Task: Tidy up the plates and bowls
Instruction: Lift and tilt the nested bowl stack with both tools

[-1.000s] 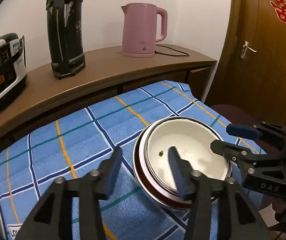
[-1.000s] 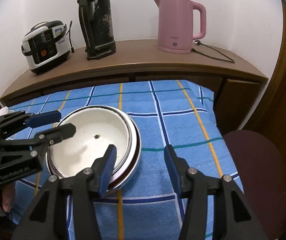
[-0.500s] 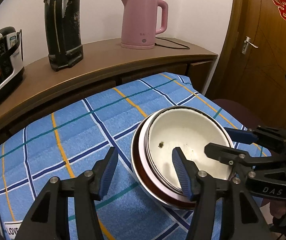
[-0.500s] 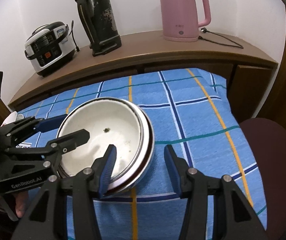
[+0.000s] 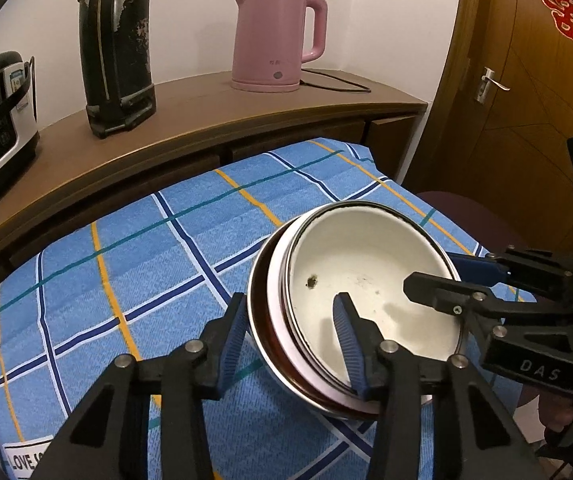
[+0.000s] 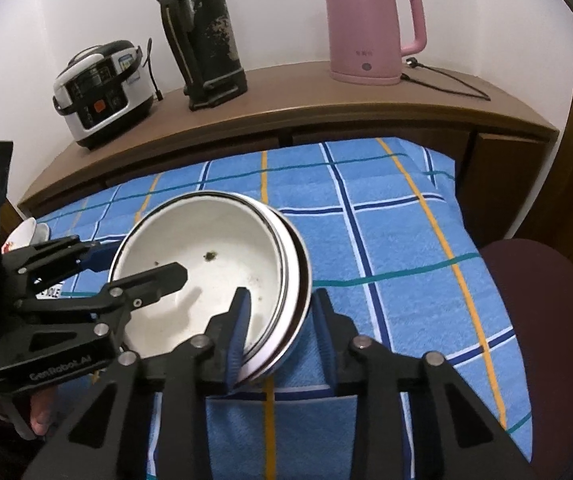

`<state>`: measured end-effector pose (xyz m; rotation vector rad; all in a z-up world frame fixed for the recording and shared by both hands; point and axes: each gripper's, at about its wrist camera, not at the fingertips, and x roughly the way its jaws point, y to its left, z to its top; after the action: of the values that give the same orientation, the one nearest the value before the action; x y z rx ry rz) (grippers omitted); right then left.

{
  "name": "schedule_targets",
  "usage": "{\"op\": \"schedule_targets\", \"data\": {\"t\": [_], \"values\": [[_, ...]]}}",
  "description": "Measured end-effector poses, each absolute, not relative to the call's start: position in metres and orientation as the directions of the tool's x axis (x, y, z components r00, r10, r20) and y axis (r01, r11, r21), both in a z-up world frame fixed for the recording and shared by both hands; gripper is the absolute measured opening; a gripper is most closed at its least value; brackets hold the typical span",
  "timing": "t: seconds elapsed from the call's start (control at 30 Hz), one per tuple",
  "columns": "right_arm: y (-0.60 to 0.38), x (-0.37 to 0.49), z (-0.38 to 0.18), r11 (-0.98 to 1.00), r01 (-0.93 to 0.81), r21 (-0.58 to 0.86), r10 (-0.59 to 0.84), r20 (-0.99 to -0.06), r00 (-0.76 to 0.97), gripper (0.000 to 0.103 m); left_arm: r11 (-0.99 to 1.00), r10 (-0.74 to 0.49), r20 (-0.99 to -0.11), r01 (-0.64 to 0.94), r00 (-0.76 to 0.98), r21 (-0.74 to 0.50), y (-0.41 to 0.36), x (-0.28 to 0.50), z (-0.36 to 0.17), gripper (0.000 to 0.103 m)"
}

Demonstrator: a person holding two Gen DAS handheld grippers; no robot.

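Bowls (image 5: pixel 370 280): glossy white enamel, smooth, speckled with dark flecks.
Tablecloth (image 5: pixel 134 248): blue checked terry cloth, rough and matt.
Sideboard (image 6: pixel 326 96): brown wood, smooth, dull sheen.
Kettle (image 6: pixel 366 28): pink plastic, satin.
Flask (image 5: pixel 116 44): black casing, scuffed and flaking.
Left claw (image 5: pixel 290 336): matt black plastic, ribbed blue pads (image 5: pixel 346 332).

Left tongs (image 5: pixel 290 334) straddling stacked bowls' (image 5: pixel 366 276) rim, right tongs (image 5: pixel 442 272) opposite
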<state>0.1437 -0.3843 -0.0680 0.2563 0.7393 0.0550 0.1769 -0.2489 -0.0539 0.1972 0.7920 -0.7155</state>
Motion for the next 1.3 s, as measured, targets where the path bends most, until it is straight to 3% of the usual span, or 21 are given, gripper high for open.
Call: {"op": "schedule_targets", "data": {"t": [0.7,0.9,1.3], "values": [[-0.366,0.153,-0.055,0.961,0.02,0.276,0.17,-0.646,0.744,0.021,0.814,-0.513,-0.701,0.54,0.495,-0.215,-0.214,0.186,-0.047,0.043],[-0.364,0.163,-0.055,0.958,0.022,0.284,0.175,-0.649,0.741,0.021,0.834,-0.493,-0.704,0.507,0.512,-0.215,-0.205,0.19,-0.047,0.031],[-0.348,0.183,-0.051,0.942,-0.041,0.333,0.267,-0.67,0.693,0.021,0.862,-0.479,-0.728,0.417,0.49,-0.287,-0.176,0.2,-0.047,0.031]]}}
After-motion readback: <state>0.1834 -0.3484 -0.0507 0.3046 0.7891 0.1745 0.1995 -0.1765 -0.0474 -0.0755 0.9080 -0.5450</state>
